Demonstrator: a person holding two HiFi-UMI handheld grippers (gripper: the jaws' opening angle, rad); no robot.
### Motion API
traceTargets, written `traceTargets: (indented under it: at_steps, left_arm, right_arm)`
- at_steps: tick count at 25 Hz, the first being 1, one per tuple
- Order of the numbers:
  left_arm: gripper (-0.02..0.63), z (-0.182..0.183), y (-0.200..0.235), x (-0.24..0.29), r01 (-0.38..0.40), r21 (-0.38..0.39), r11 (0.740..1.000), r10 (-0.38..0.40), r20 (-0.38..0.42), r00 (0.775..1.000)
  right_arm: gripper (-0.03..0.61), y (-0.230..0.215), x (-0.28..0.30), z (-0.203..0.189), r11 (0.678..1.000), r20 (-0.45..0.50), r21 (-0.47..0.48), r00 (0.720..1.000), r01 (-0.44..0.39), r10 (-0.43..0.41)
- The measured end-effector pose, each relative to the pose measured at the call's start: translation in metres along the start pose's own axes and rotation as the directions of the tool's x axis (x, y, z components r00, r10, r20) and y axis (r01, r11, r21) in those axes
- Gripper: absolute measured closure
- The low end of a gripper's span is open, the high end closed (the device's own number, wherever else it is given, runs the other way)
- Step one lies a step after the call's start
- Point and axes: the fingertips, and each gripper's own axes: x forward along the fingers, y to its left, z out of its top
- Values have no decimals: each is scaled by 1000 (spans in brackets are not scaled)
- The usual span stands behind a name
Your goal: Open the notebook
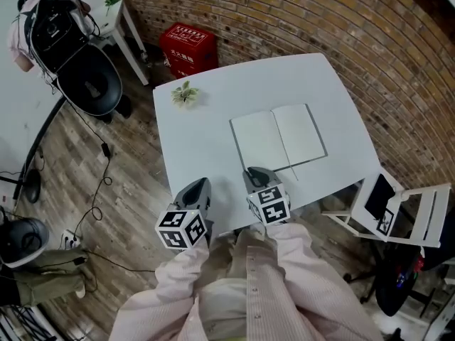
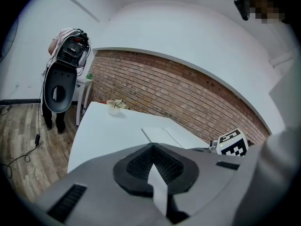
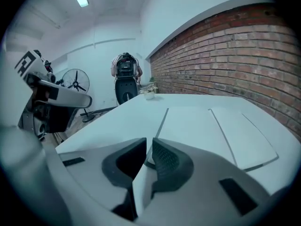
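1. The notebook (image 1: 279, 139) lies open and flat on the white table (image 1: 213, 119), toward the table's right half – two blank pages split by the centre fold, the spine running away from the person.
2. The right gripper (image 1: 257, 173) hovers just beside the notebook's near left corner, its nose tilted down at the table. In the right gripper view its jaws (image 3: 149, 142) stand a narrow slit apart with nothing between them; the left page's edge lies right ahead.
3. The left gripper (image 1: 197, 185) sits to the left of the right one, near the table's front edge and clear of the notebook. Its jaws (image 2: 153, 147) are pressed together, empty.
4. Both forearms, in pale striped sleeves (image 1: 284, 261), reach forward side by side from the bottom of the head view, each marker cube facing up.
5. A small potted plant (image 1: 185, 94) – or possibly a dried sprig – stands at the table's far left corner.
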Motion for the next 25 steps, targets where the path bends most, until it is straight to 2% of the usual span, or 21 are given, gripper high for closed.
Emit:
traceTargets:
  at_steps: [5,11,16,25]
  left_arm:
    - [621,9,-15,10,12,23,1000,-13,14,1000]
    - [621,24,-34,21,28,55,998,-31,40,999]
    - [621,43,-57,28,66,100,993,-73,74,995]
    - [621,68,-89,23,95,199,975,-123,134,983]
  right_arm:
    - [537,-4,-18,14,992,111,75,990,-99,90]
    - [552,-23,-49,43,963,265,184,954,-194,142]
    - [560,-41,-73,68,955,348,202,927,-218,138]
    - [574,-65,-111,101,967,439,160,892,-198,109]
